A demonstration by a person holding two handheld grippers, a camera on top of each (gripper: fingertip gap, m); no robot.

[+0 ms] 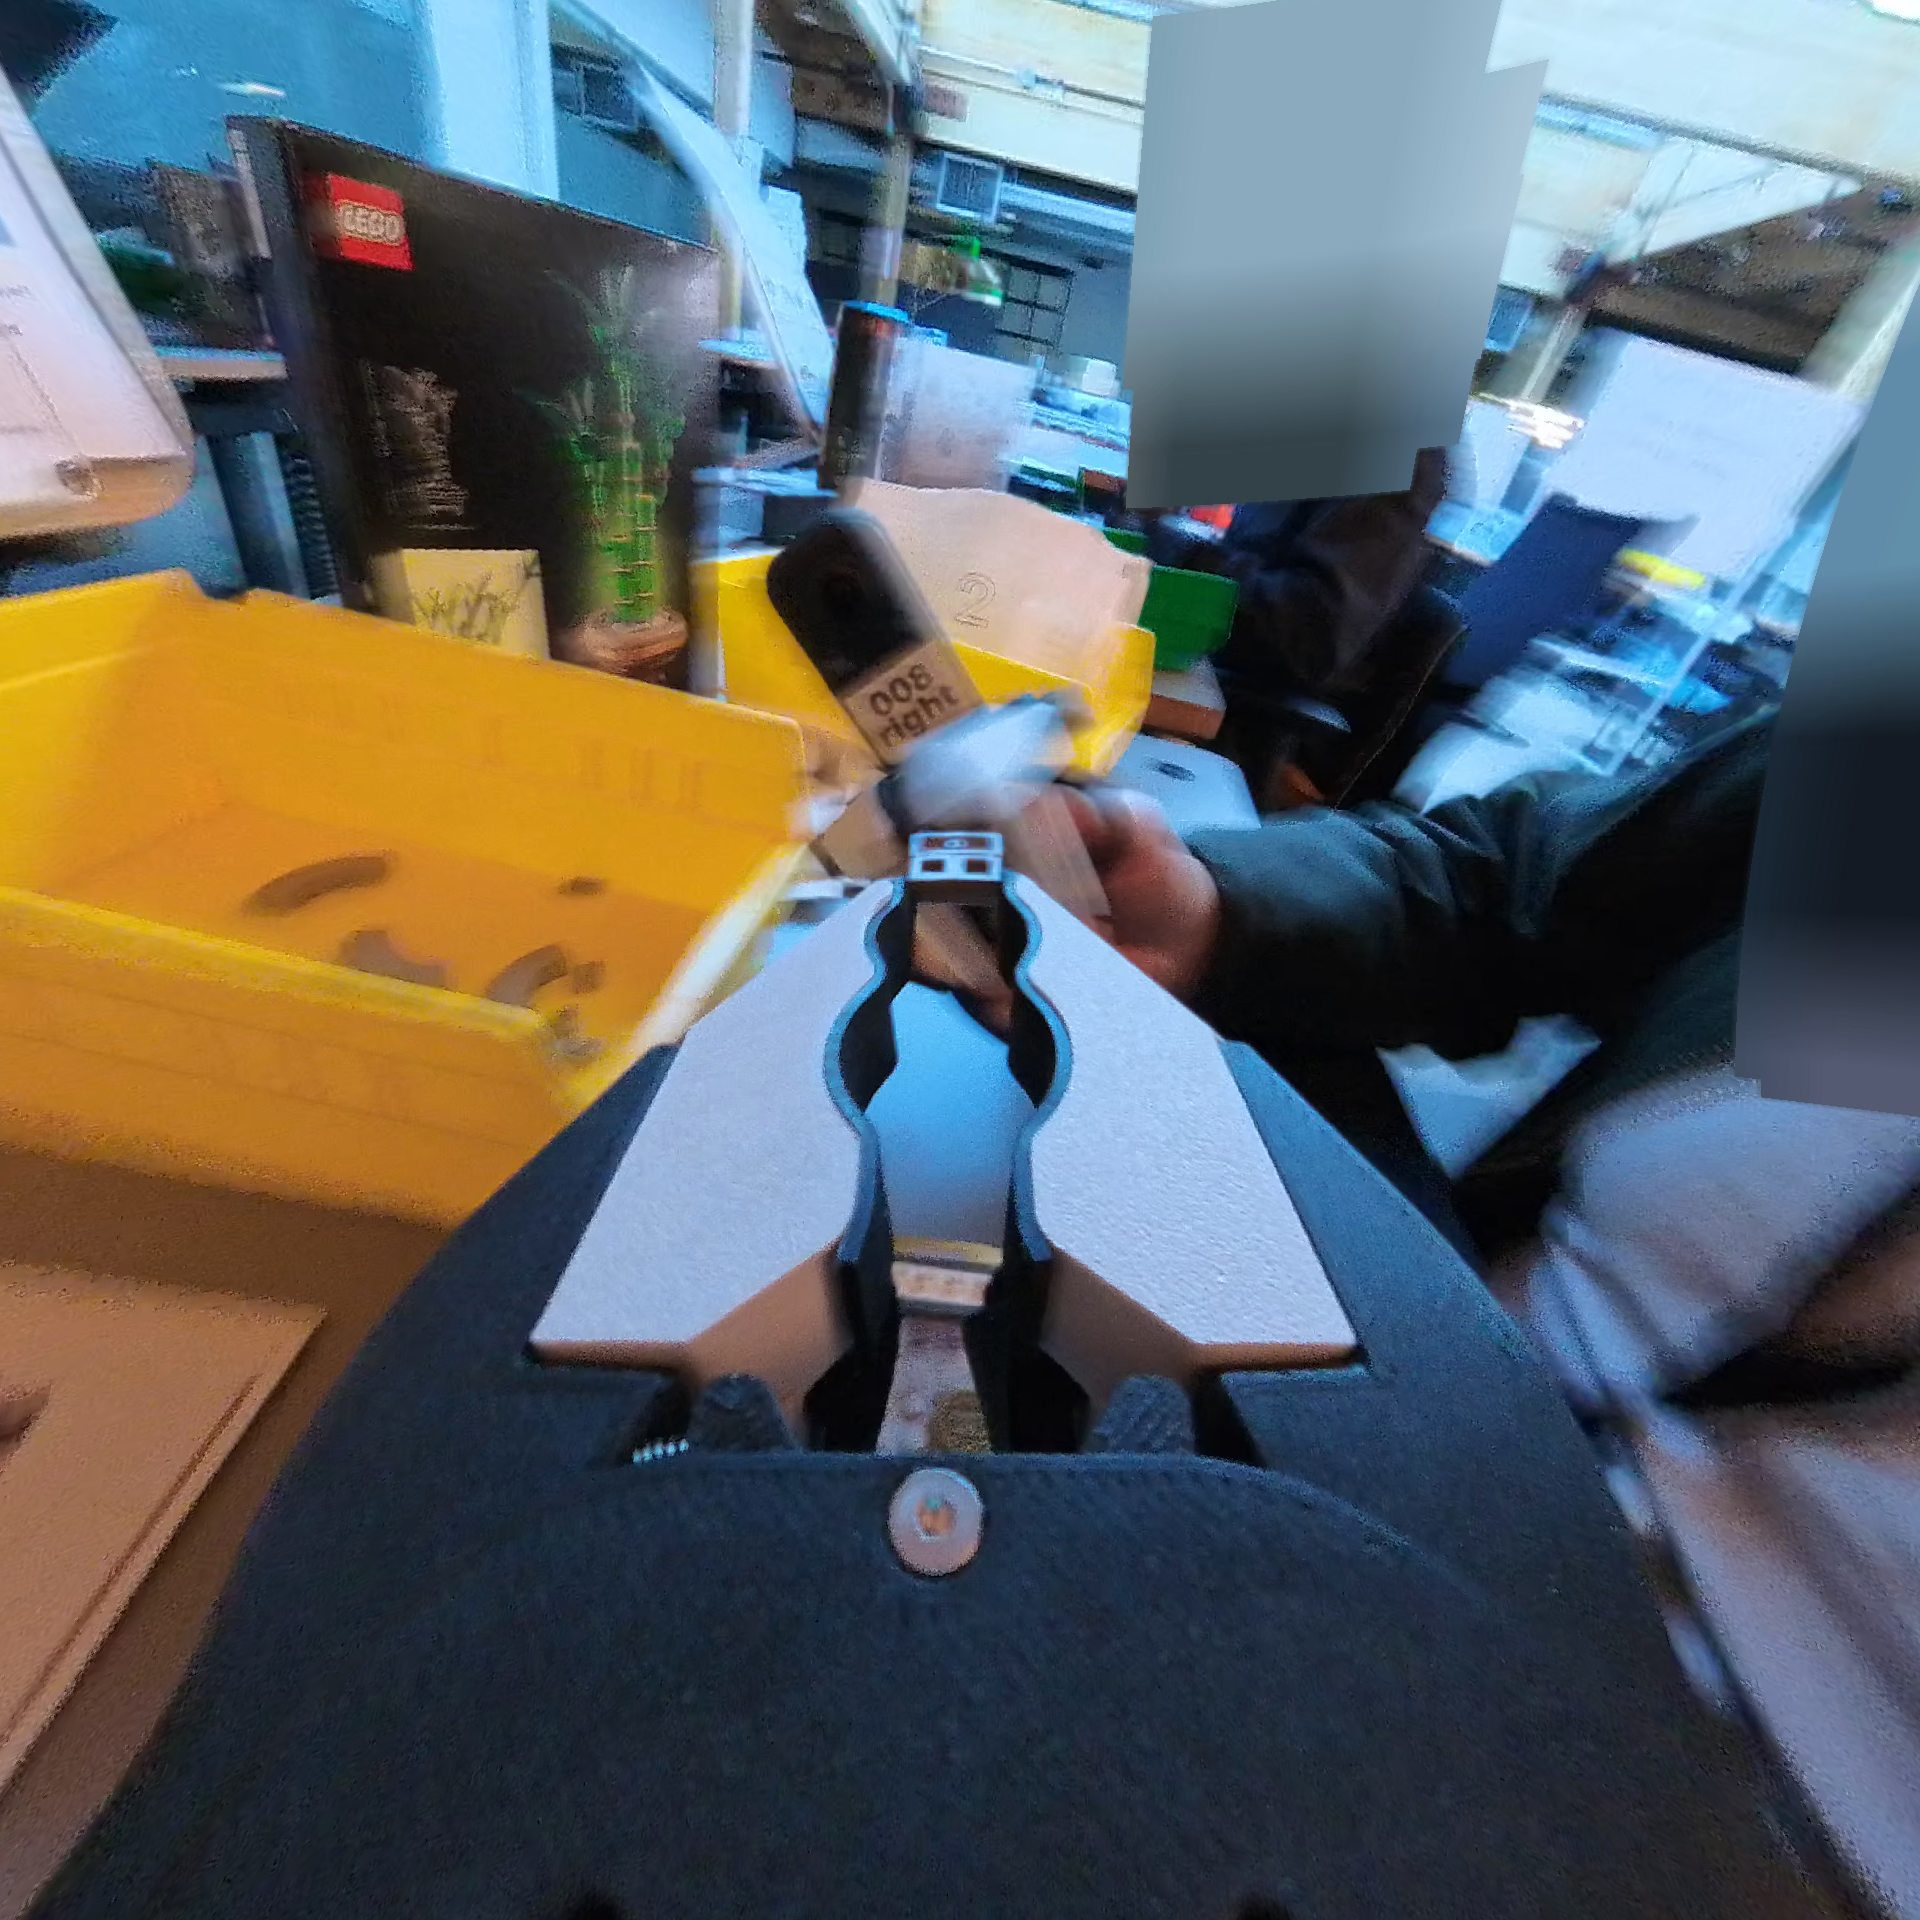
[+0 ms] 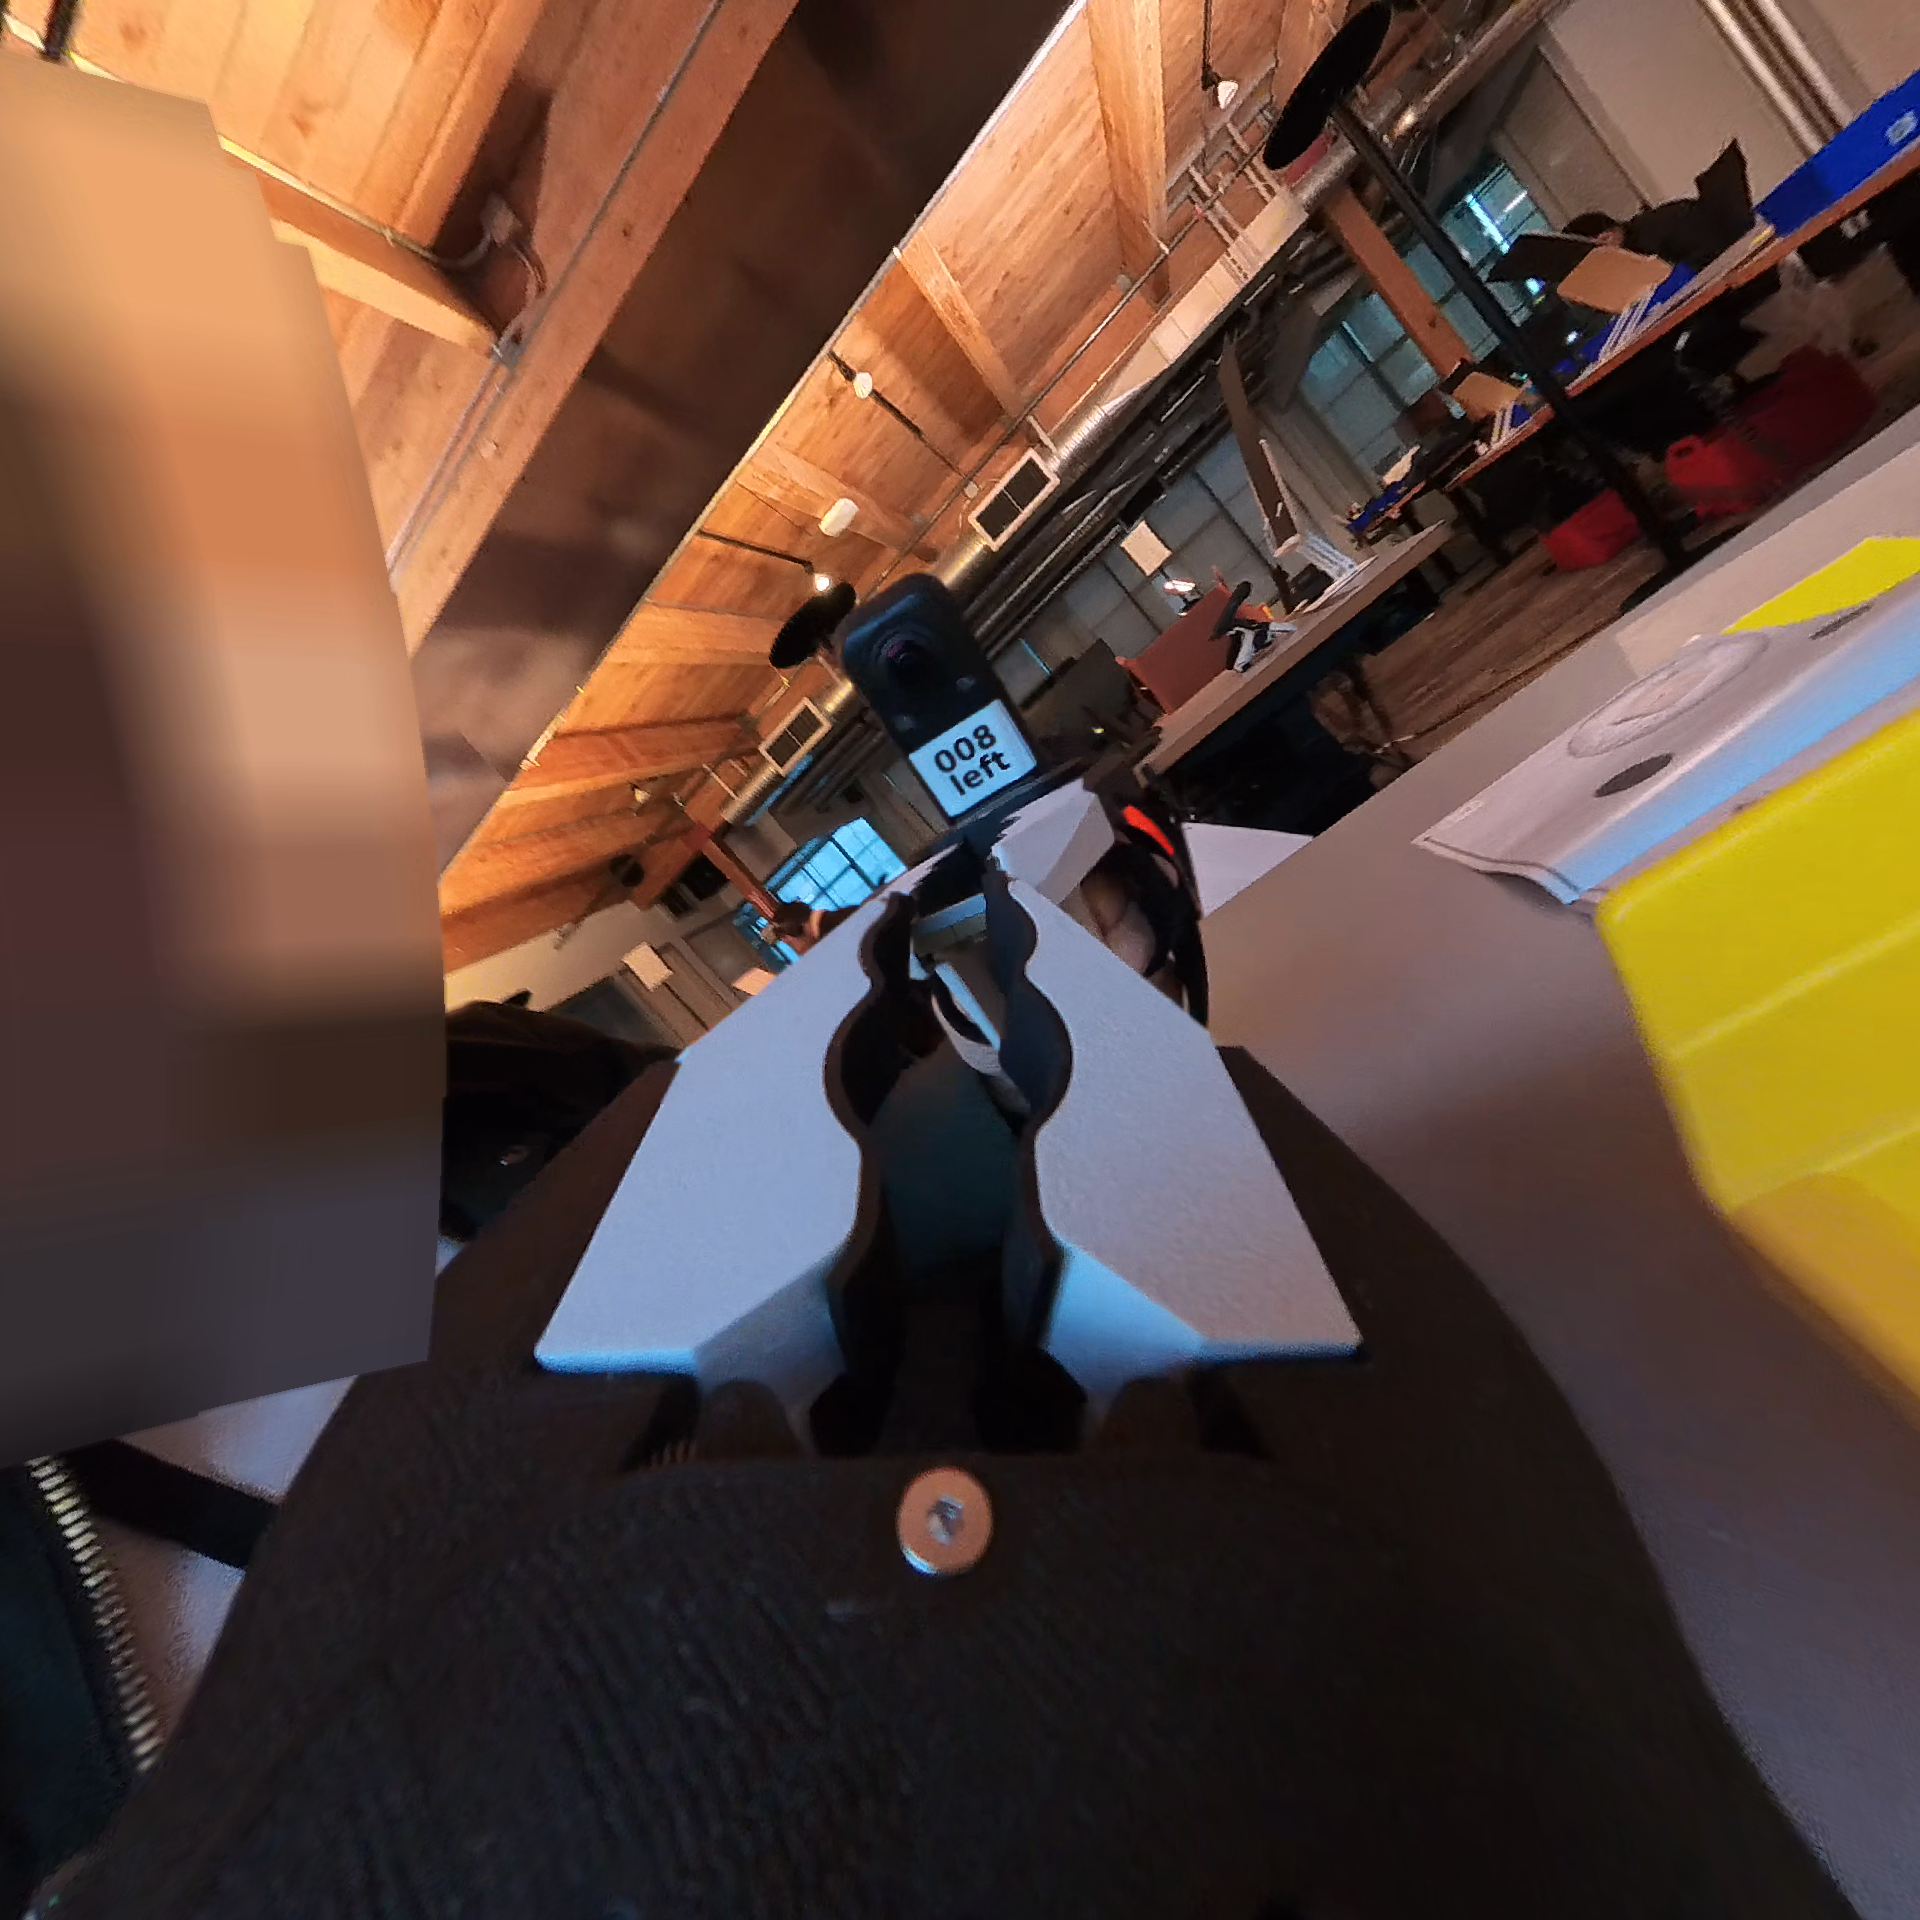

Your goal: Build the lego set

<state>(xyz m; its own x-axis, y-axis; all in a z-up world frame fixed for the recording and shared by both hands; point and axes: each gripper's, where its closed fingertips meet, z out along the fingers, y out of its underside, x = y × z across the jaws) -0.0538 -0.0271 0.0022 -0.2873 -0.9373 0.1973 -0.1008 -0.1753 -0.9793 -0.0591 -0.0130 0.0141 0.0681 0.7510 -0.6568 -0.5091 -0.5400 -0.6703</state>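
left jaws clenched on a small grey lego piece (image 1: 954, 868), right gripper (image 2: 951, 914) seemingly pinching the same piece, yellow bin (image 1: 395, 748) of brown pieces (image 1: 317, 883) left, lego box (image 1: 488, 416) behind, wooden ceiling (image 2: 727, 312) only in right view

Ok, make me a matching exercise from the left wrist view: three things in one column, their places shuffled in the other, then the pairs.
Things:
1. small Lego piece
2. brown curved pieces
3. black Lego box

Places:
A. lying inside the yellow bin
B. standing upright behind the yellow bin
C. clamped at the tips of the left tongs

Pairs: 1-C, 2-A, 3-B
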